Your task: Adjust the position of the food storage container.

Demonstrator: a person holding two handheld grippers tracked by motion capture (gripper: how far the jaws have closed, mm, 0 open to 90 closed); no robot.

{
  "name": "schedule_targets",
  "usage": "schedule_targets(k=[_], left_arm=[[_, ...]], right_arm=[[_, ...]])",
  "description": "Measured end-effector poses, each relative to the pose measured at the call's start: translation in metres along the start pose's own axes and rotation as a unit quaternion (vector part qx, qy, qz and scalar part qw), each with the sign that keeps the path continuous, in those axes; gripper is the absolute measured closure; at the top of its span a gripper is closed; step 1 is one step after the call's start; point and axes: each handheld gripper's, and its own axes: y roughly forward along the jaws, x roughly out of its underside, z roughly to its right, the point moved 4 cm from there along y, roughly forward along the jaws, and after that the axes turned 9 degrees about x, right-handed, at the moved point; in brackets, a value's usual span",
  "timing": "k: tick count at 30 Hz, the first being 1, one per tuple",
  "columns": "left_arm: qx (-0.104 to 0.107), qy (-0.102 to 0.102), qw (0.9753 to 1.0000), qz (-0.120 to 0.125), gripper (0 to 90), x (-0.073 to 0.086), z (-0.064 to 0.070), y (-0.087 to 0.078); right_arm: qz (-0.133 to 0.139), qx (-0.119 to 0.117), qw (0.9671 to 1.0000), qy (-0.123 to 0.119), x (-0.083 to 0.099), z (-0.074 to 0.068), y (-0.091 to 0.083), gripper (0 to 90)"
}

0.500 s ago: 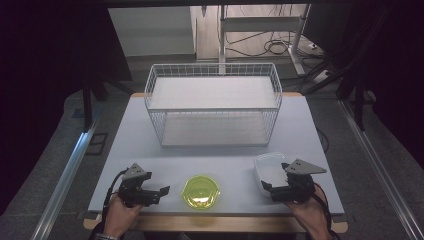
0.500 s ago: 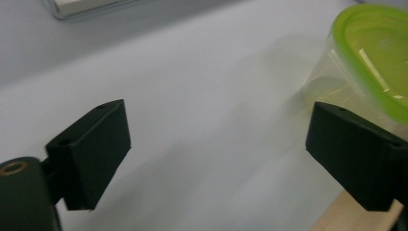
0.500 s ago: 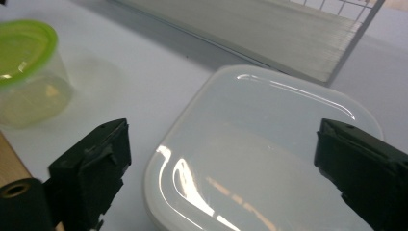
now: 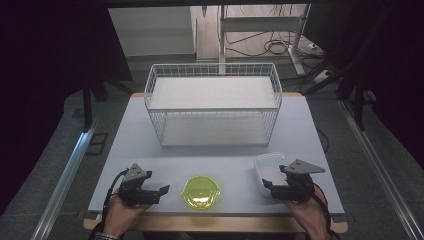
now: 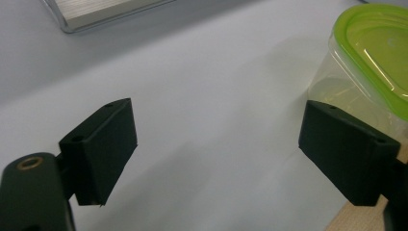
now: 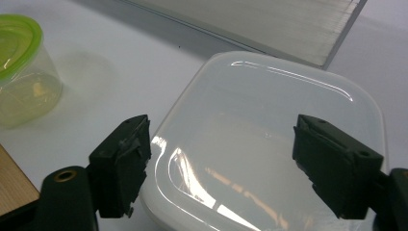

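A clear tub with a lime-green lid [image 4: 200, 191] sits near the table's front edge, between my two grippers; it also fills the upper right of the left gripper view [image 5: 375, 57]. My left gripper [image 4: 161, 192] rests just left of it, open, with bare tabletop between its jaws [image 5: 216, 159]. A white translucent lidded box [image 4: 270, 172] lies at the front right. My right gripper [image 4: 267, 185] is open over its near edge, and its jaws straddle the box lid [image 6: 269, 144] in the right gripper view. The green-lidded tub [image 6: 21, 72] shows at that view's far left.
A white wire basket [image 4: 214, 102] stands empty across the middle back of the pale table [image 4: 130, 130]. The wooden table edge [image 4: 210, 222] runs along the front. Dark floor, rails and cables surround the table.
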Motion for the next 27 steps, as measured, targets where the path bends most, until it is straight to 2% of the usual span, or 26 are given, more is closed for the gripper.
schedule_targets(k=[6,11,12,13,14,15,16,20,21,22,27], left_arm=[[-0.002,0.021,0.9998,0.002,19.2,0.000,0.003,0.001],[0.011,0.040,0.9986,0.032,25.2,-0.009,0.015,-0.007],[0.011,0.040,0.9986,0.032,26.7,-0.009,0.015,-0.007],[0.019,0.042,0.9981,0.040,29.8,-0.012,0.020,-0.008],[0.019,0.042,0.9981,0.040,32.7,-0.012,0.020,-0.008],[0.030,0.039,0.9978,0.044,32.7,-0.014,0.024,-0.008],[0.033,0.036,0.9978,0.045,39.4,-0.016,0.026,-0.009],[0.048,0.036,0.9972,0.045,49.7,-0.025,0.042,-0.009],[0.048,0.036,0.9972,0.045,52.8,-0.025,0.042,-0.009],[0.056,0.041,0.9966,0.046,55.5,-0.029,0.050,-0.009],[0.086,0.046,0.9938,0.052,66.3,-0.039,0.069,-0.005]], right_arm=[[-0.006,-0.002,1.0000,0.006,0.000,-0.001,-0.002,33.7],[-0.009,-0.001,0.9999,0.011,0.000,0.000,-0.004,39.3],[-0.009,-0.001,0.9999,0.011,0.000,0.000,-0.004,39.3],[-0.009,0.001,0.9999,0.011,0.000,0.001,-0.004,40.6],[-0.009,0.001,0.9999,0.011,0.000,0.001,-0.004,40.6],[-0.010,0.002,0.9999,0.010,0.000,0.001,-0.004,40.7],[-0.010,0.004,0.9999,0.008,0.000,0.000,-0.004,40.7],[-0.008,0.004,0.9999,0.006,0.000,-0.001,-0.004,39.3],[-0.008,0.004,0.9999,0.006,0.000,-0.001,-0.004,39.3],[-0.005,0.007,1.0000,0.005,-0.001,-0.001,-0.004,38.1],[-0.004,0.010,0.9999,0.008,0.000,0.000,-0.004,36.3]])
